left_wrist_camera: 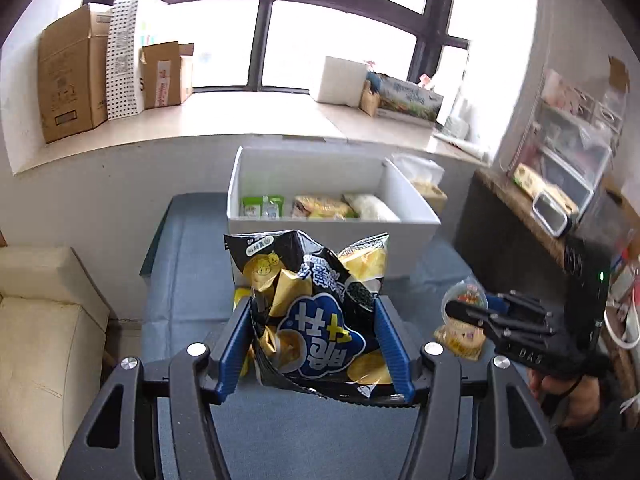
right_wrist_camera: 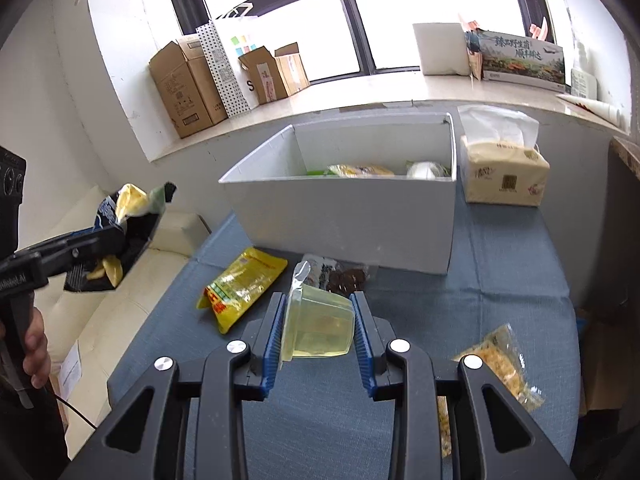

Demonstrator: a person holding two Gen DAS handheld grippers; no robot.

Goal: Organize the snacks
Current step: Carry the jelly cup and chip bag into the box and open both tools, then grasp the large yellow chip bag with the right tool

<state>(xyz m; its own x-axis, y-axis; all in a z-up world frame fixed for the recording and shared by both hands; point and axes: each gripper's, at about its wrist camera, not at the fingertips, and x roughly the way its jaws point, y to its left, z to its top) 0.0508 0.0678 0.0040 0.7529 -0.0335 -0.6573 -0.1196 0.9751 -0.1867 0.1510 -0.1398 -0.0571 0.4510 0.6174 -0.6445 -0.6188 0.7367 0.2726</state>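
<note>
Behind our work surface a wide window sill carries cardboard boxes [right_wrist_camera: 188, 88] and a dotted paper bag [right_wrist_camera: 222, 72] under dark-framed panes. We work over a table covered in blue cloth [right_wrist_camera: 500, 280], with a white bin [right_wrist_camera: 340, 220] standing at its far side and a tissue pack [right_wrist_camera: 504, 176] just beside the bin's right wall. Our left gripper [left_wrist_camera: 312, 344] has its blue pads pressed against both sides of a black chip bag [left_wrist_camera: 316, 320], which we hold off the table in front of the bin, the bag crumpled between the fingers. Our right gripper [right_wrist_camera: 318, 332] is clamped narrowly on a clear jelly cup [right_wrist_camera: 320, 328], its foil lid tilted up toward the bin. Inside the bin we see a green packet [left_wrist_camera: 262, 206], a yellow packet [left_wrist_camera: 322, 206] and a whitish packet [left_wrist_camera: 370, 206] lying along its floor. On the cloth just ahead of the right gripper lie a yellow snack pouch [right_wrist_camera: 240, 288] and a clear pack of dark pieces [right_wrist_camera: 340, 276], both close to the bin's front wall. Another clear bag of yellowish crumbs [right_wrist_camera: 504, 364] rests to the right, near the table edge. A cream sofa [left_wrist_camera: 44, 320] sits to the left of the table.
</note>
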